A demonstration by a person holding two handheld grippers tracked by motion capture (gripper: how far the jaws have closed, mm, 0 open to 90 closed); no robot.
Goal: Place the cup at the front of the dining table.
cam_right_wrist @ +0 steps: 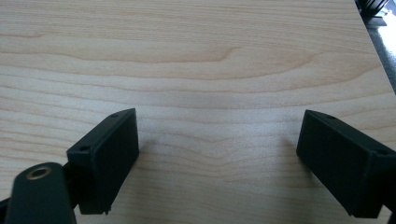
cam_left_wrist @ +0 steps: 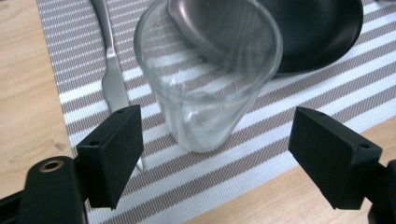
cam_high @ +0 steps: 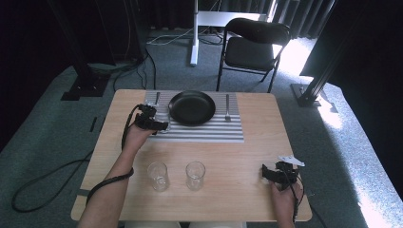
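Observation:
A clear drinking glass (cam_left_wrist: 205,93) stands upright on the grey striped placemat (cam_left_wrist: 280,121), beside the black plate (cam_left_wrist: 317,32). My left gripper (cam_left_wrist: 219,135) is open, its jaws standing on either side of the glass with gaps on both sides. From above, the left gripper (cam_high: 159,126) sits at the placemat's (cam_high: 204,133) left front, next to the plate (cam_high: 192,107). My right gripper (cam_right_wrist: 217,140) is open over bare wood with nothing between its jaws; it rests near the table's front right corner (cam_high: 266,172).
Two more empty glasses (cam_high: 158,175) (cam_high: 195,175) stand near the table's front edge. A knife (cam_high: 157,98) lies left of the plate and a fork (cam_high: 227,107) right of it. A black folding chair (cam_high: 252,47) stands beyond the table (cam_high: 266,123).

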